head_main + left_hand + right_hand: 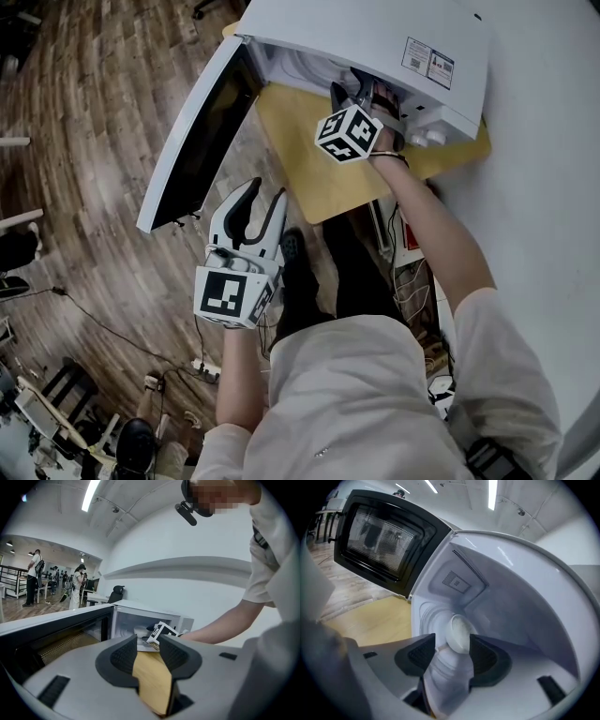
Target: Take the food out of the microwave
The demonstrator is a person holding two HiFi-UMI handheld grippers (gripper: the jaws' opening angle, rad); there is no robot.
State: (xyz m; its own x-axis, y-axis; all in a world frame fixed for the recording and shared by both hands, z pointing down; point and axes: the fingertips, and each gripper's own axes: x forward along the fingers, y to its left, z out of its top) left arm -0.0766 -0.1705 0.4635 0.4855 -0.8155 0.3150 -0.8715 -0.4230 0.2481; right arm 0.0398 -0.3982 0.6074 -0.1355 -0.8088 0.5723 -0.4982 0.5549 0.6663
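The white microwave (375, 37) stands on a yellow board (309, 169) with its door (192, 141) swung wide to the left. My right gripper (354, 91) reaches into the cavity, its tips partly hidden under the roof. In the right gripper view a small white bowl of pale food (458, 632) sits on the turntable (433, 616), just ahead of and between my open right gripper (452, 651); the pads do not press on it. My left gripper (255, 208) hovers open and empty in front of the door, and its own view shows the left gripper (147, 656) facing the microwave (140, 616).
A white tabletop (548, 159) runs along the right. Wooden floor lies at the left, with cables and a power strip (206, 368). Several people stand far off (77, 585) in the left gripper view. The door (384, 541) hangs at the left of my right gripper.
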